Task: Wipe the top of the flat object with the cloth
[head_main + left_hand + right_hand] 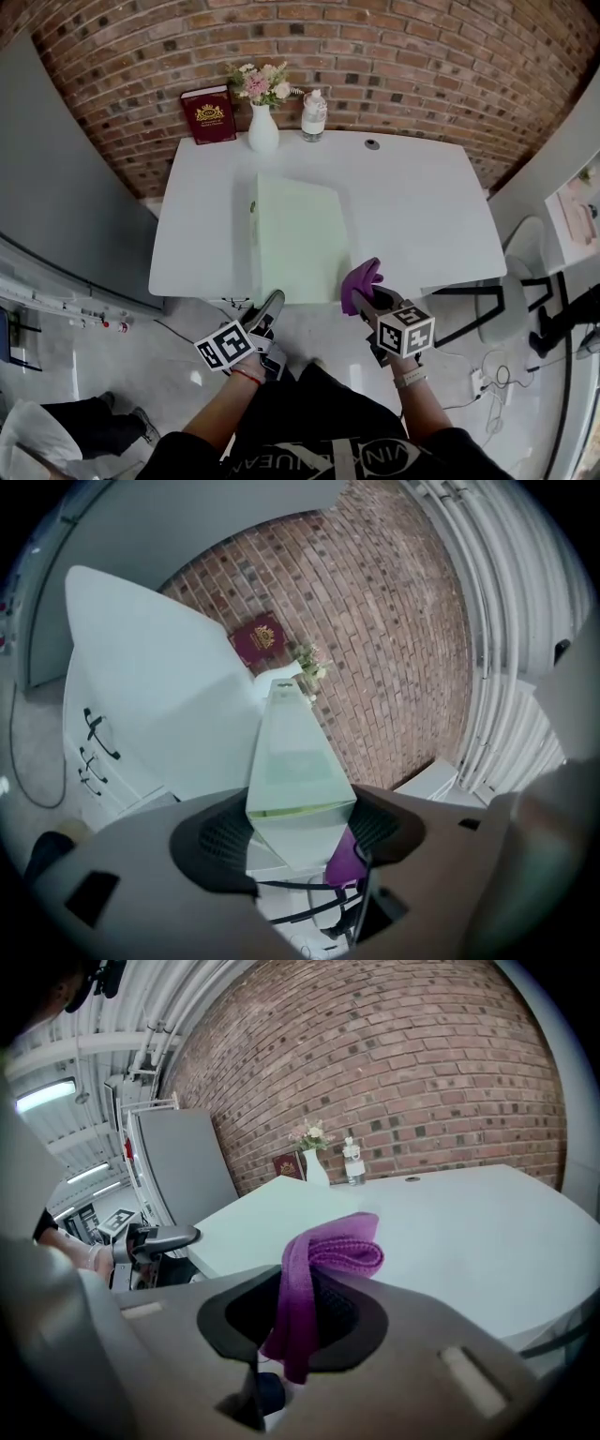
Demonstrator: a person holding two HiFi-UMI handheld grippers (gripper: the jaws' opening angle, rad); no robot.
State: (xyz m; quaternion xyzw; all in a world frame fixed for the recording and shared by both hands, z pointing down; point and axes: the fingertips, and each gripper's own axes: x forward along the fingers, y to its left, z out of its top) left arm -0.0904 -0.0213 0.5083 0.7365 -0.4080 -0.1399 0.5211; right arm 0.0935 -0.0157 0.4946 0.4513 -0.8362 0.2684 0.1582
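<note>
We hold the left gripper (300, 829) at the near left corner of the pale green panel (298, 239). Its jaws stand wide, and that corner sits between them. In the left gripper view the panel's edges reach the dark pads on both sides, so we read this as a wide grip on the panel rather than an empty opening. From this gripper the panel runs straight ahead across the white table (412, 206), lying flat with its near edge at the table's front edge. Its far end points toward the white vase of flowers (263, 131), which stands at the back against the brick wall (394, 66). A dark red book (208, 114) leans on the wall ahead and to the left of this gripper, and a small clear bottle (314, 114) stands just to the right of the vase. We hold the right gripper (305, 1312) closed on the purple cloth (328, 1251). A folded loop of the cloth bulges out ahead of its jaws and a tail hangs down behind them. This gripper hovers at the front edge of the table, just off the panel's near right corner. We cannot tell whether the cloth is touching the panel. In the right gripper view the left gripper shows off to the left, and the open white tabletop stretches ahead and to the right. Both marker cubes face up toward us, with the left one closer to our body than the right.
</note>
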